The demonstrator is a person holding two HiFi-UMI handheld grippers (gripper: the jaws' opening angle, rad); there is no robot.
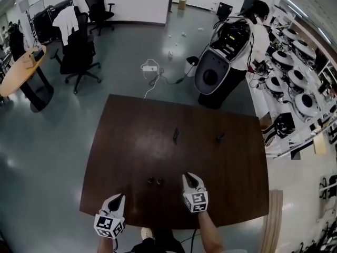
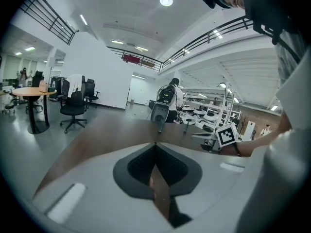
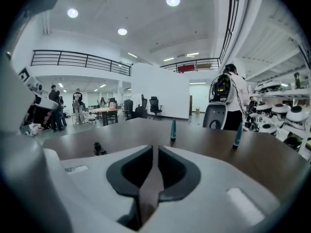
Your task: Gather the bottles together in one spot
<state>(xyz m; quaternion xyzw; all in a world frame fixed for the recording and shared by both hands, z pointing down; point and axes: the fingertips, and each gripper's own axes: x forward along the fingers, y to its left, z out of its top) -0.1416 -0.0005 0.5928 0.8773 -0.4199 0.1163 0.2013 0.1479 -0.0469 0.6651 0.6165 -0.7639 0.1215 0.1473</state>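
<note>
Two slim teal bottles stand upright on the brown table: one near the middle, one further right. Two small dark items lie close together near the front edge; one shows in the right gripper view. They are too small to identify. My right gripper hovers just right of them, its jaws a narrow slit apart with nothing between. My left gripper is at the front left corner, shut and empty. Both bottles are well beyond the grippers.
Beyond the table's far right corner stands a person with a backpack beside a grey pod-shaped unit. Shelves of white devices line the right side. Office chairs, a round wooden table and a floor cable are farther off.
</note>
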